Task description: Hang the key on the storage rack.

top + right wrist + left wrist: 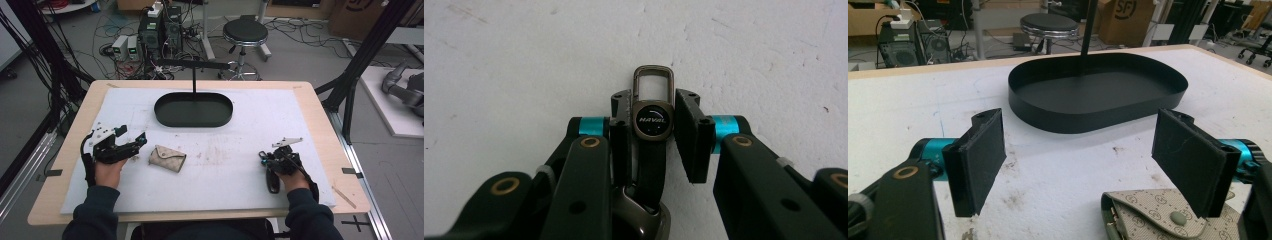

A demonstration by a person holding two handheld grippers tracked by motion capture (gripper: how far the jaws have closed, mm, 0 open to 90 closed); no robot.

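Note:
My right gripper (pixel 653 107) is shut on a black strap key fob (pixel 652 120) with a bronze clasp and a round "HAVAL" badge, both pads pressing its sides just above the white mat. In the high view the right gripper (pixel 264 156) sits low at the table's right front. A beige patterned snap pouch (pixel 167 158) lies left of centre. My left gripper (pixel 140 141) stands open just left of it, pointing right. In the left gripper view the pouch (pixel 1148 215) lies under the right jaw, with nothing between the jaws of the left gripper (pixel 1088 160).
A black oval tray (pixel 193 121) with a thin upright post (pixel 194 80) stands at the back centre of the white mat (pixel 225 175). The tray (pixel 1098 115) is ahead of the left jaws. A stool (pixel 245 32) and cables are on the floor beyond the table.

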